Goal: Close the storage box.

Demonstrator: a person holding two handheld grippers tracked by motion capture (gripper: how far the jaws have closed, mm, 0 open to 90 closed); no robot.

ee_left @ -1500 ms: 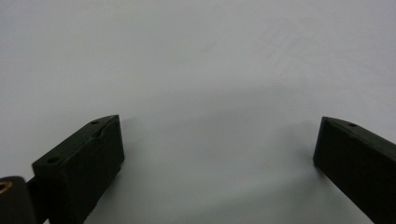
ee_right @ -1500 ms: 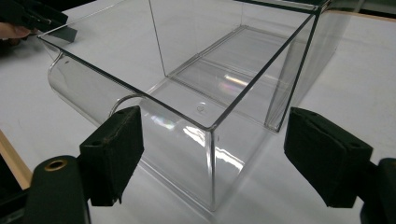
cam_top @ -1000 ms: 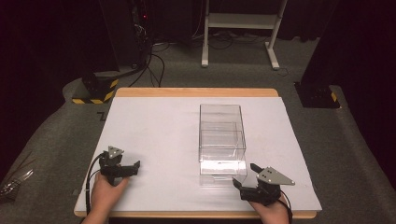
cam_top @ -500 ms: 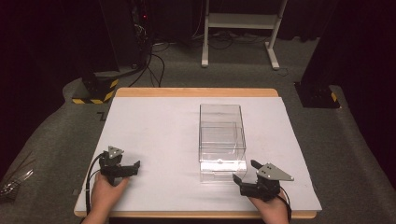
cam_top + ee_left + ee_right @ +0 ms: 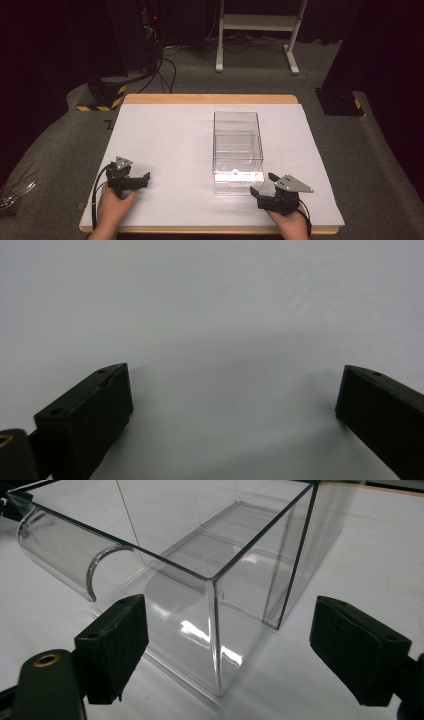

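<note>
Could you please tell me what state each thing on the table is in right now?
Clear acrylic box: upright on the white table cover, open at the top, nothing visible inside.
Left gripper: open, jaws wide apart over bare white cover, holding nothing.
Right gripper: open, jaws either side of the box's near corner, not touching it.

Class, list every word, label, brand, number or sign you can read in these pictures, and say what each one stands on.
None can be read.
A dark mark on the floor by the table's far left corner is cut off.
The clear box, white table cover and both claws carry no print.
</note>
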